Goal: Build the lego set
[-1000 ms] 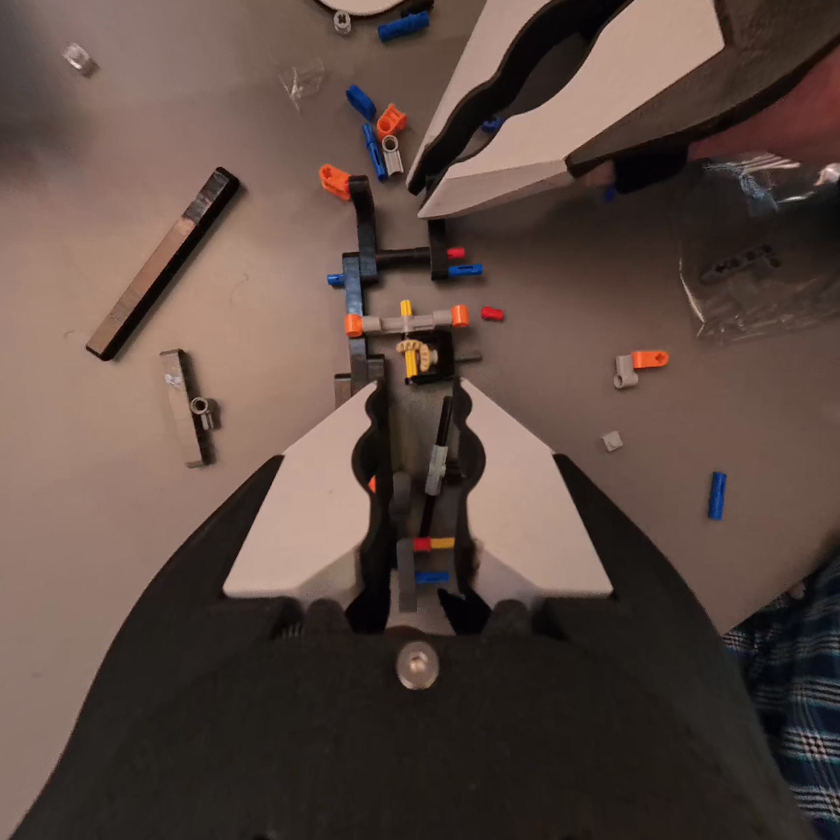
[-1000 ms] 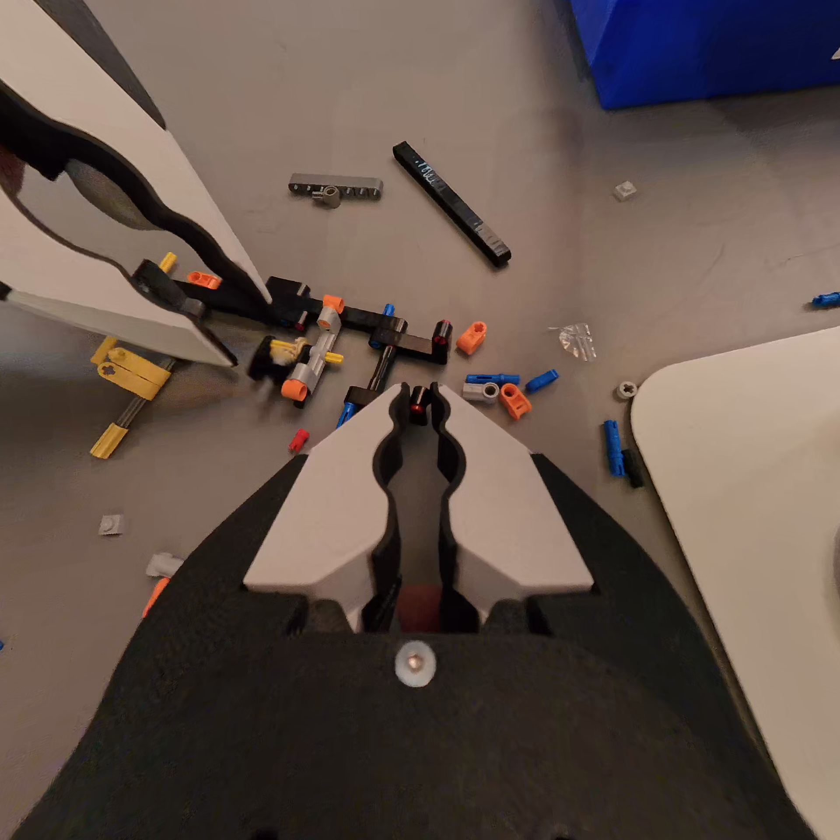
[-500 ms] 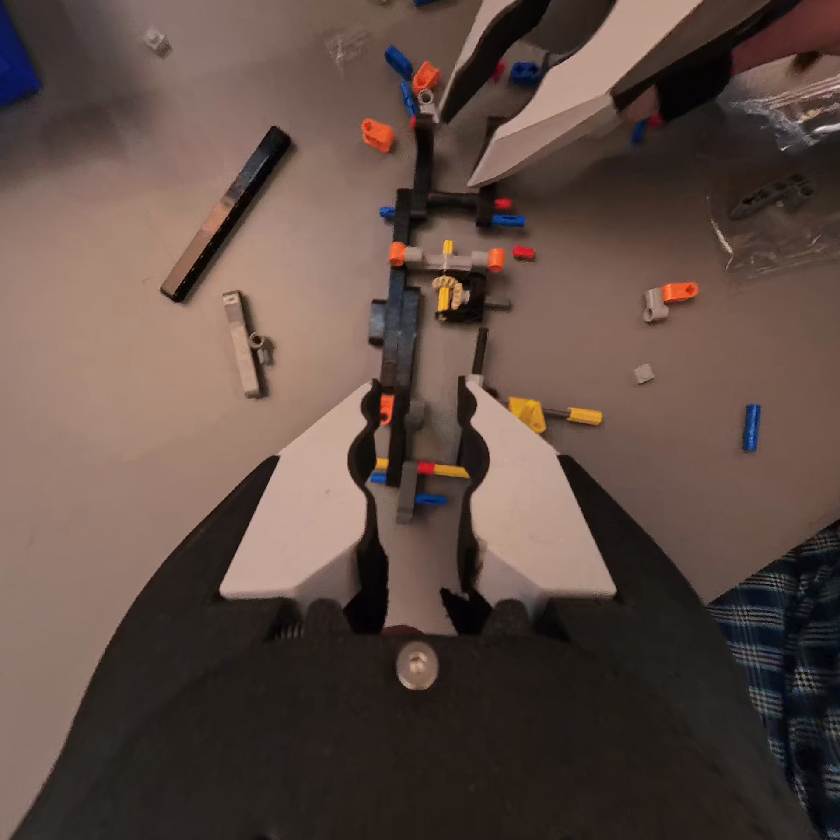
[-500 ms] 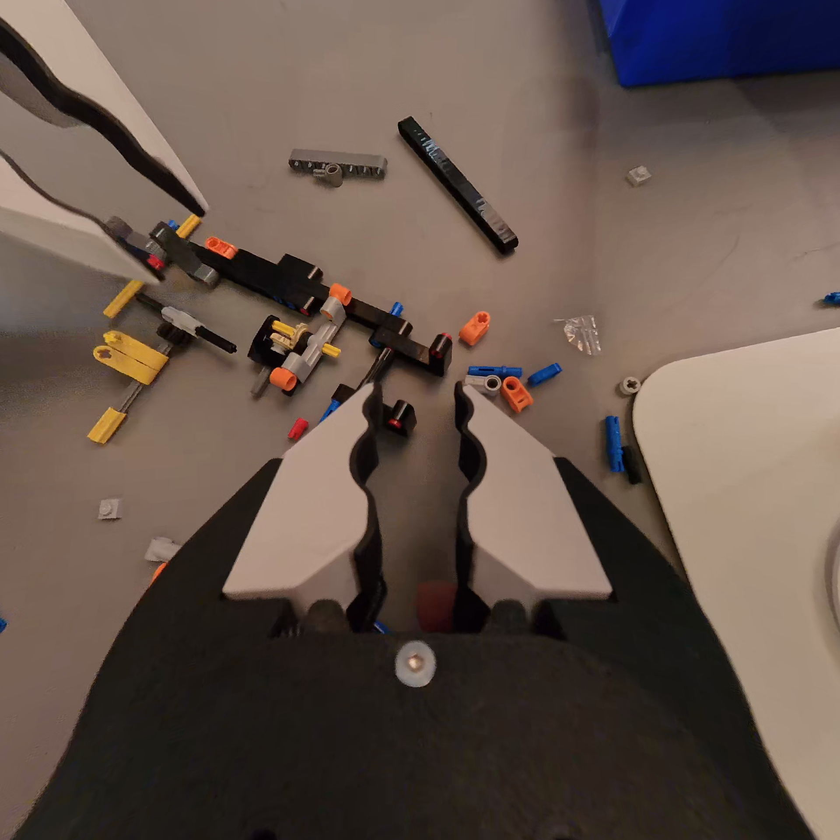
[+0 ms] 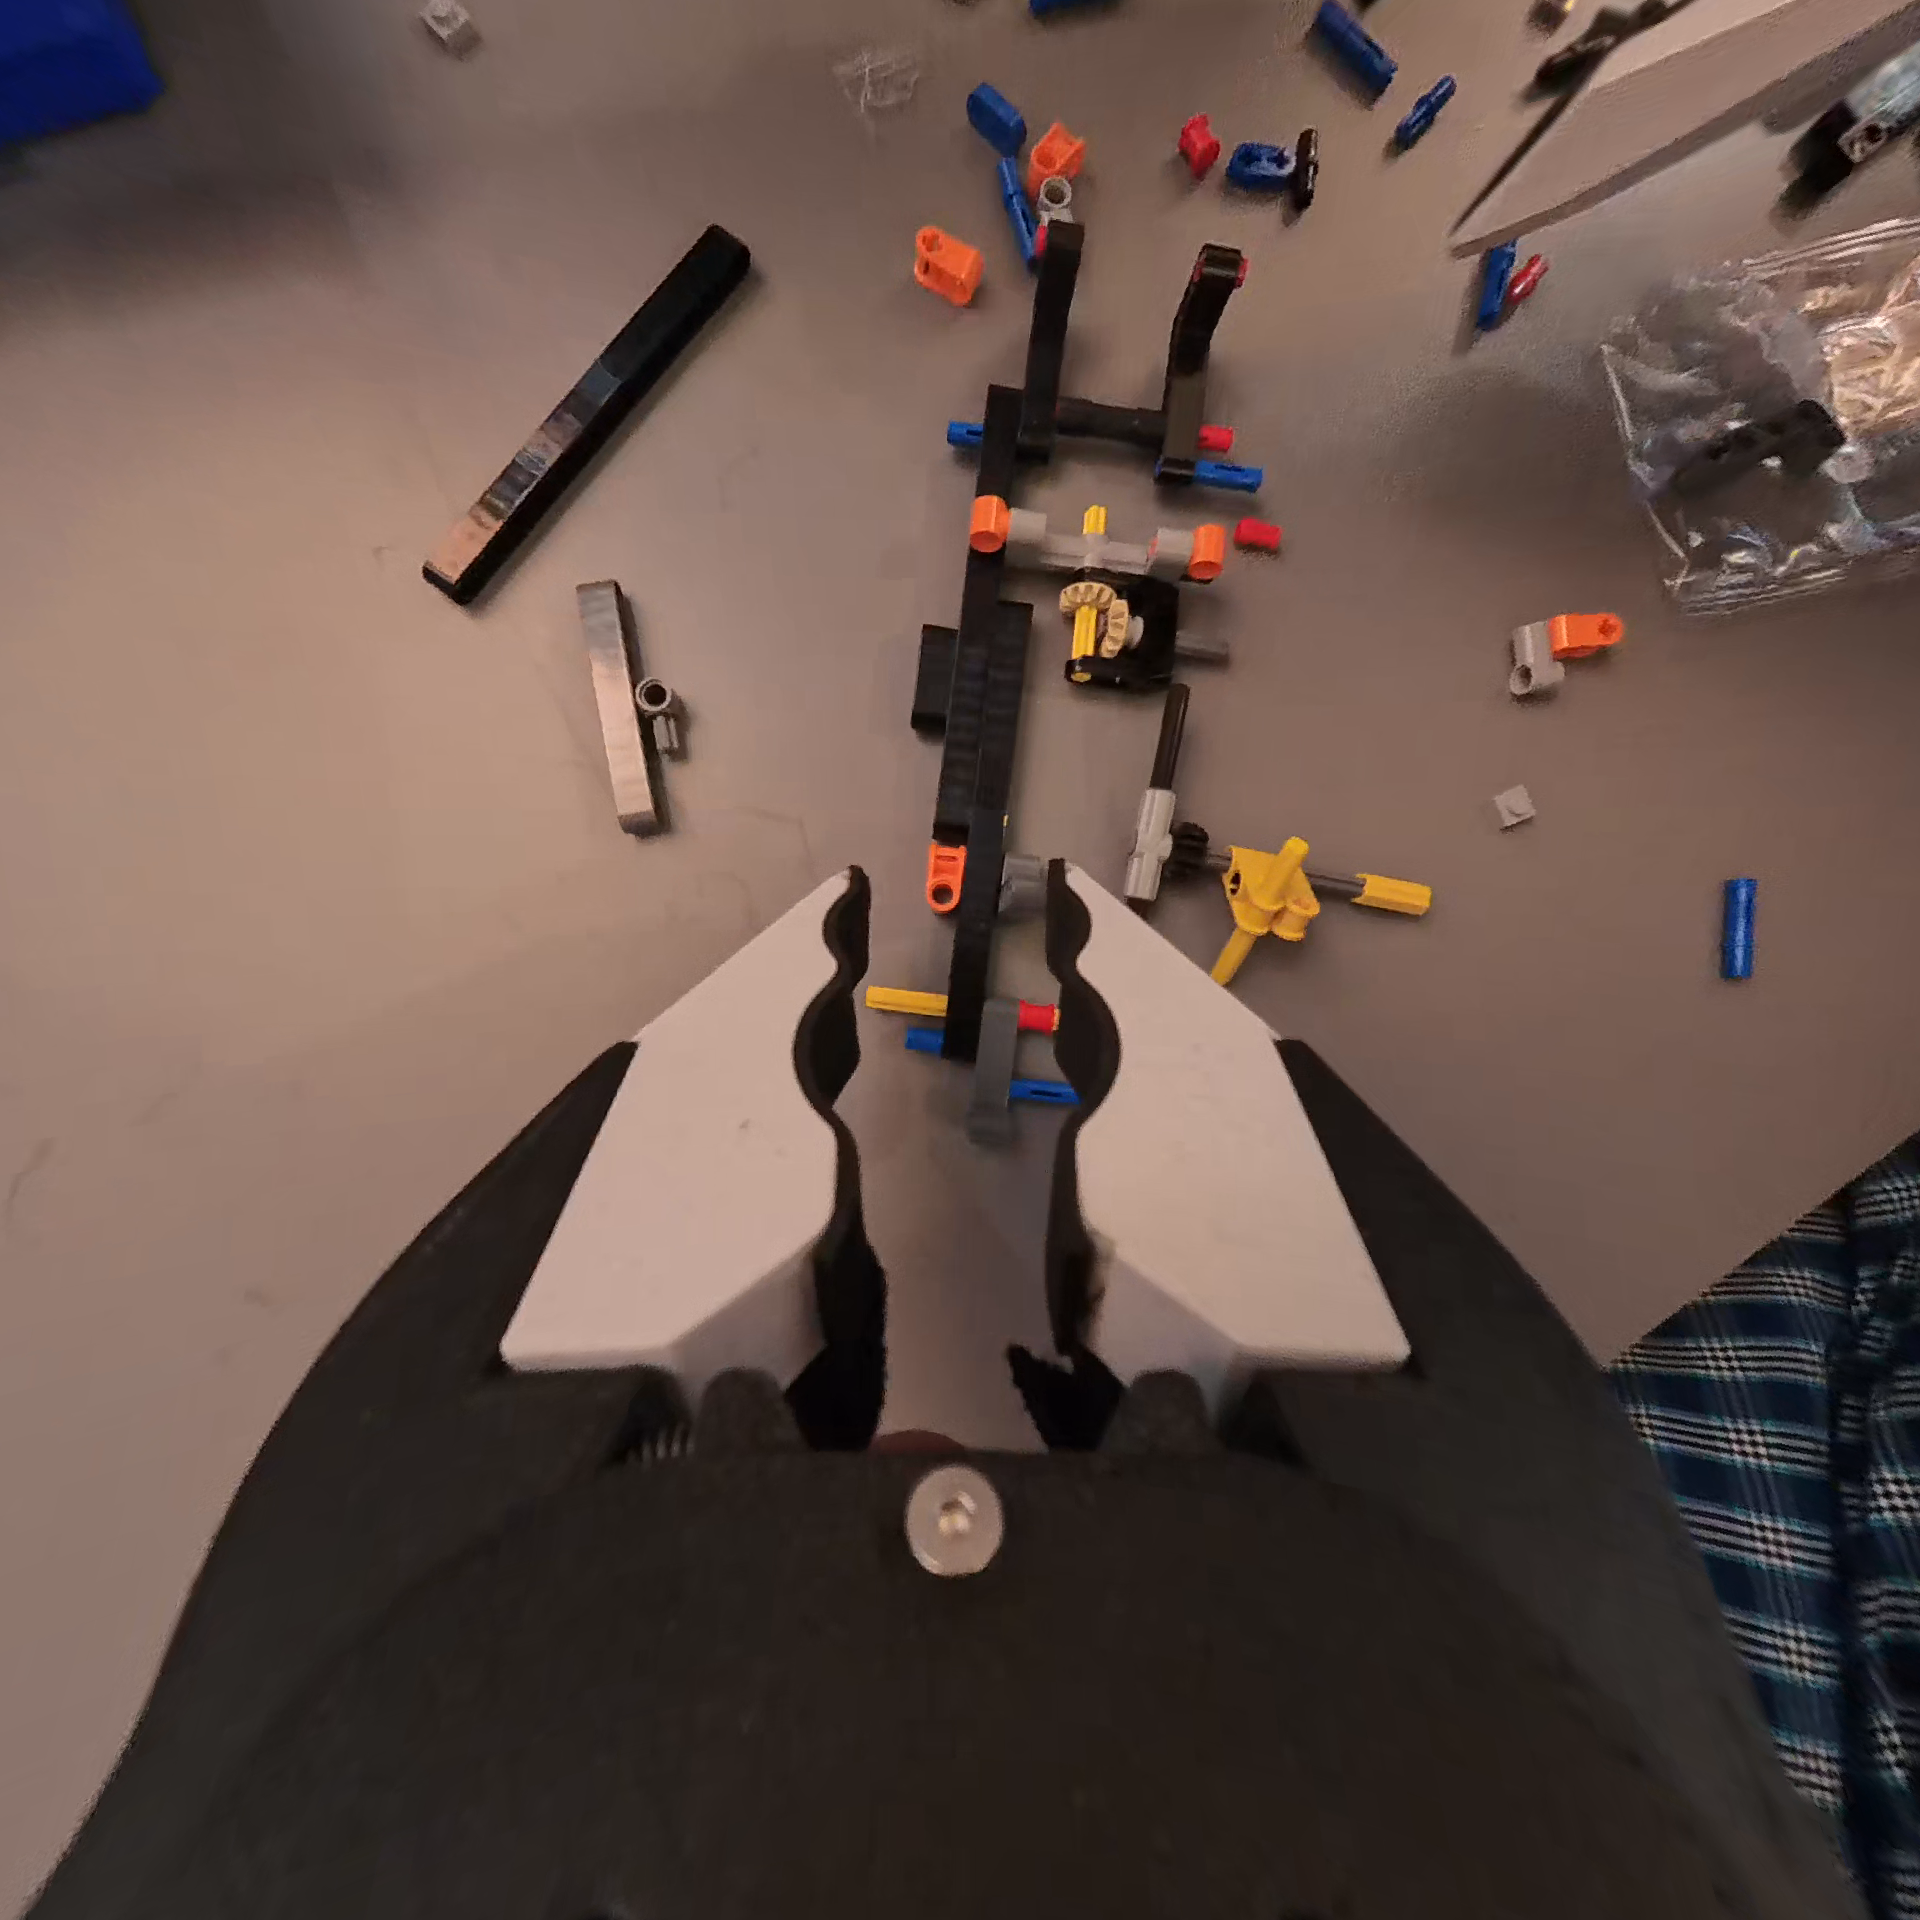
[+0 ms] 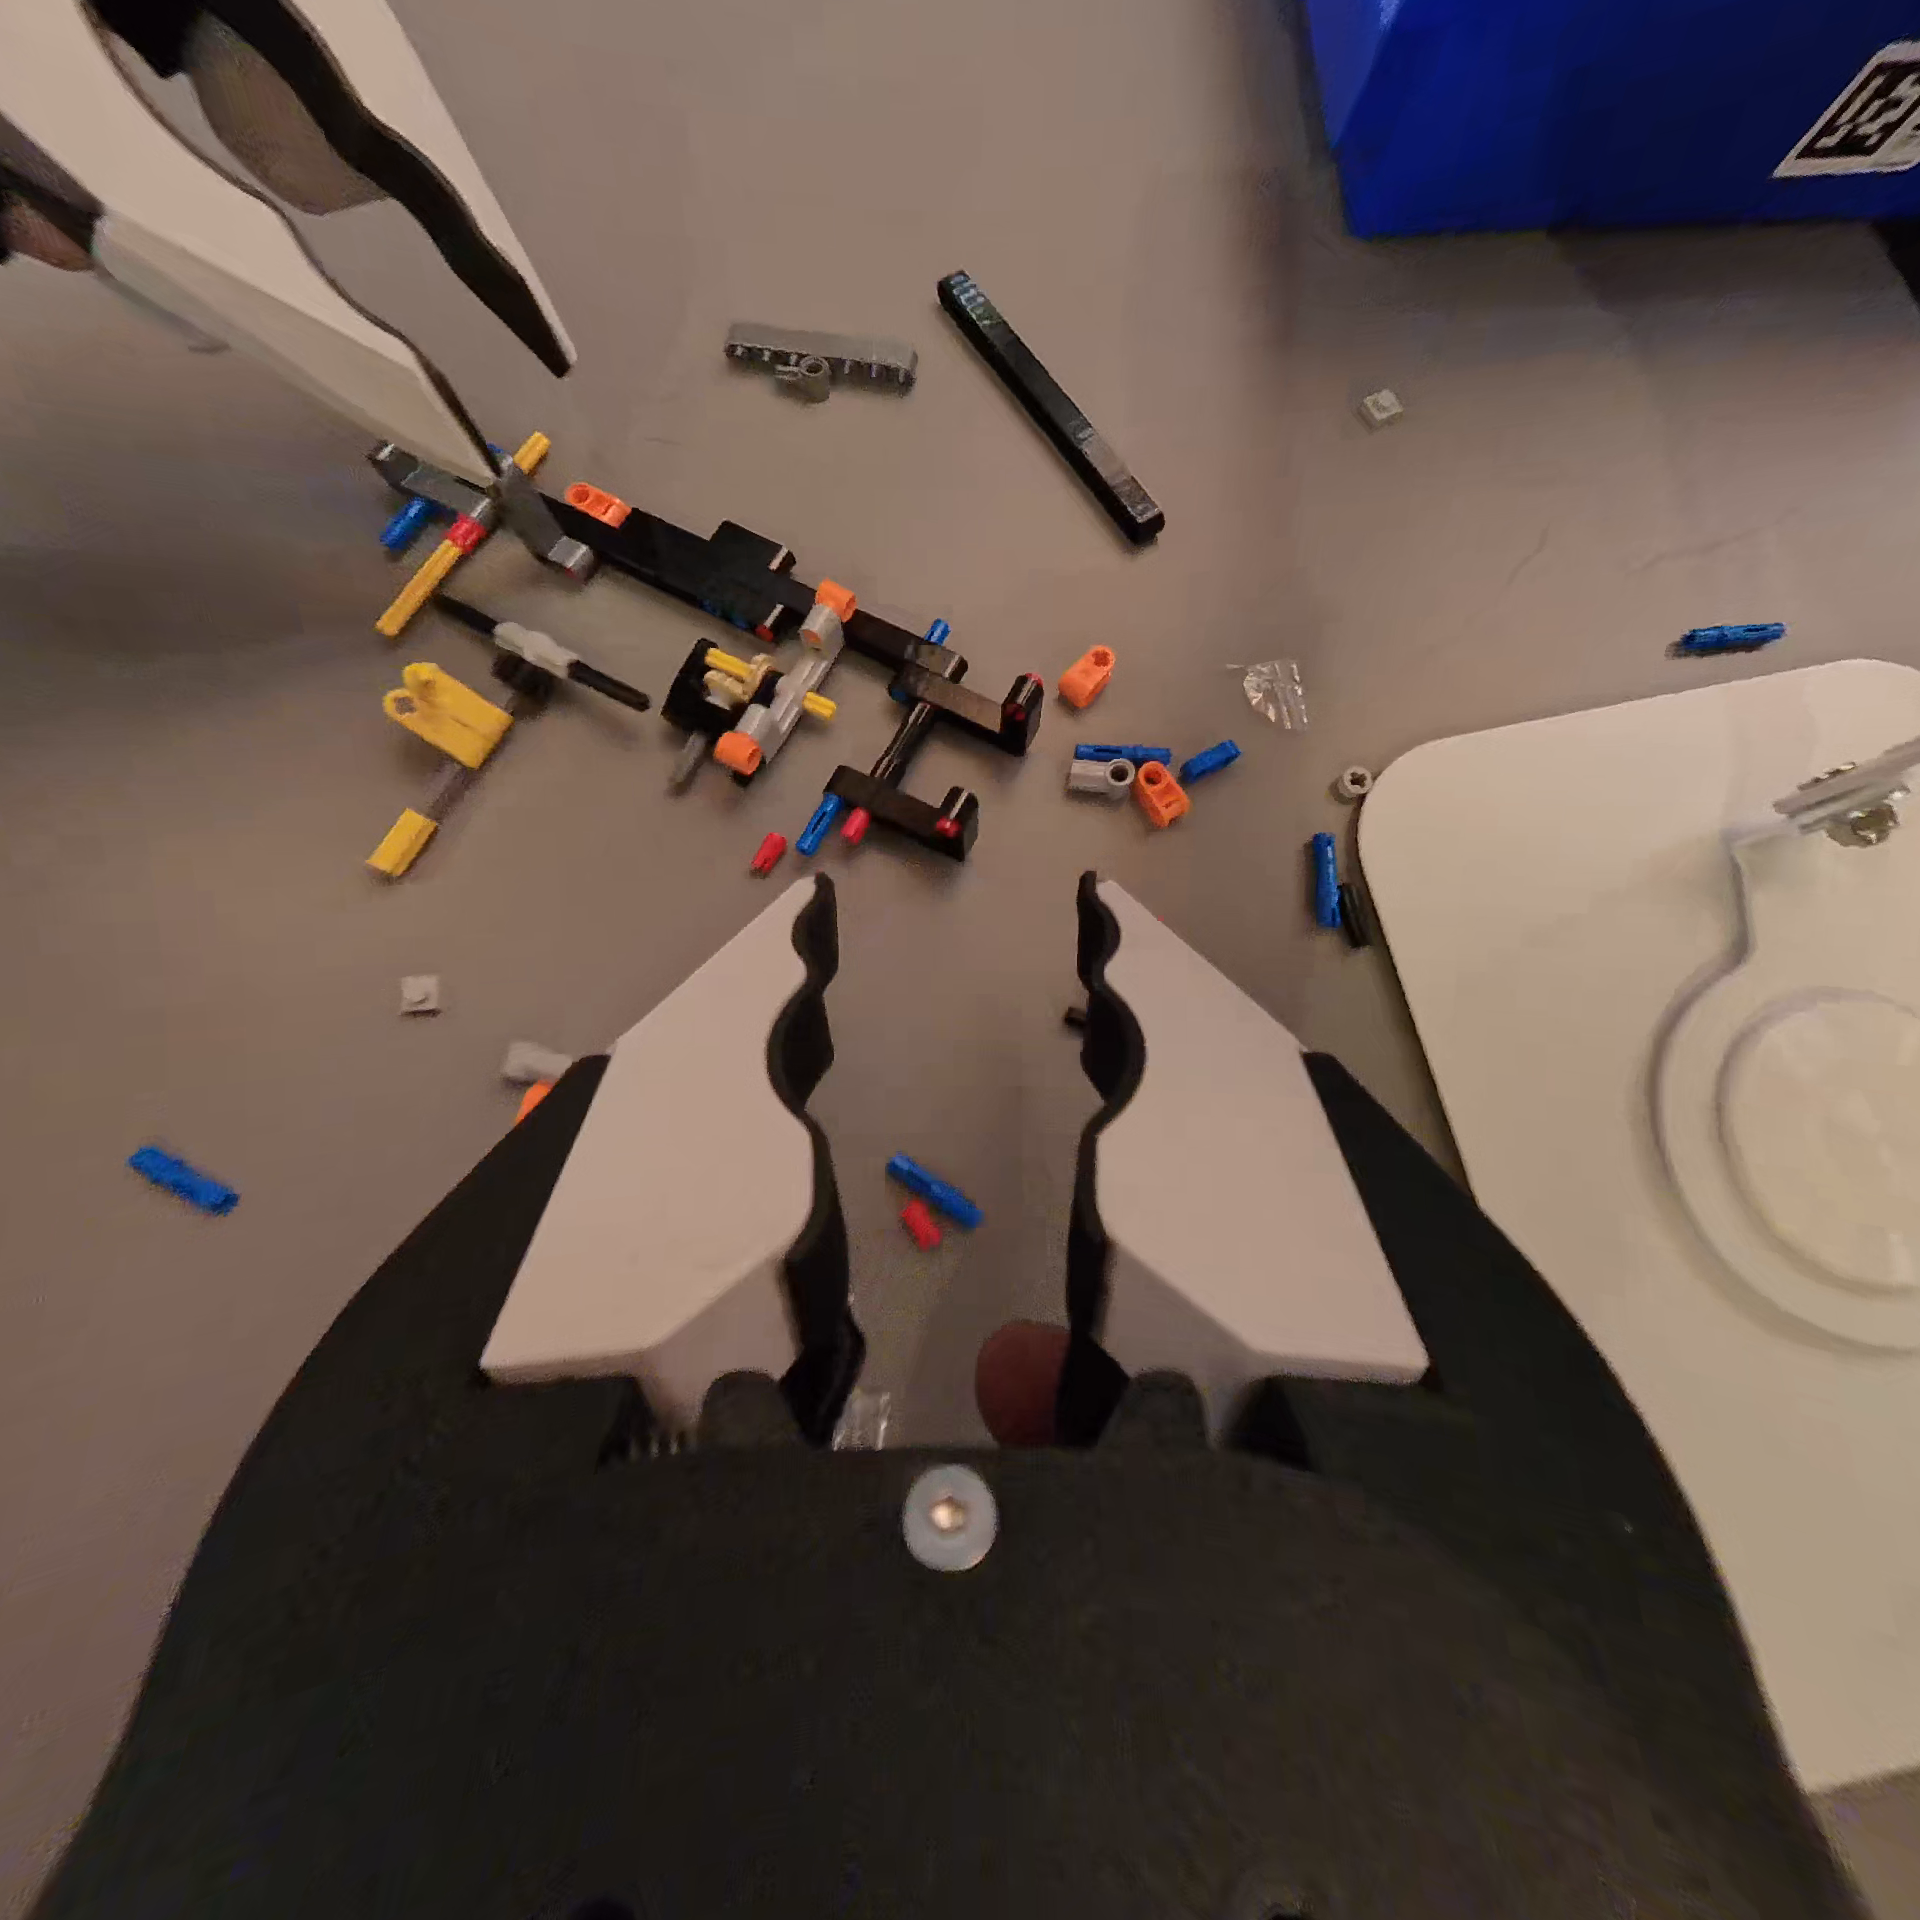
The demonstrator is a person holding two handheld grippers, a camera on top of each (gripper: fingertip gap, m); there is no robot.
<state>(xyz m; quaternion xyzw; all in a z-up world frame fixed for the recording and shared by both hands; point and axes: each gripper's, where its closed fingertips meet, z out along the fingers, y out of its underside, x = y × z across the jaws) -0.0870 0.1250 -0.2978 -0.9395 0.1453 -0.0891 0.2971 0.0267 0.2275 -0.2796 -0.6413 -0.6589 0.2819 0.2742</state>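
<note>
- Lying flat on the grey desk: one partly built assembly of black plastic beams with orange, grey, yellow, red and blue connectors, carrying one tan bevel gear in a black frame.
- One left gripper, white-faced with black wavy pads: jaws apart, straddling the near end of the assembly, clamped on nothing. In the right wrist view its tip meets that same end; whether it touches I cannot tell.
- One right gripper: jaws wide apart and empty, poised just short of the assembly's black L-shaped end.
- One long black beam, loose, left of the assembly.
- One grey studless beam with one small grey connector beside it.
- One yellow connector on a dark axle, right of the assembly.
- Two pins between the right jaws on the desk: one blue, one red.
- One clear plastic bag of parts.
- One blue box, far corner.
- One white board, right side.
</note>
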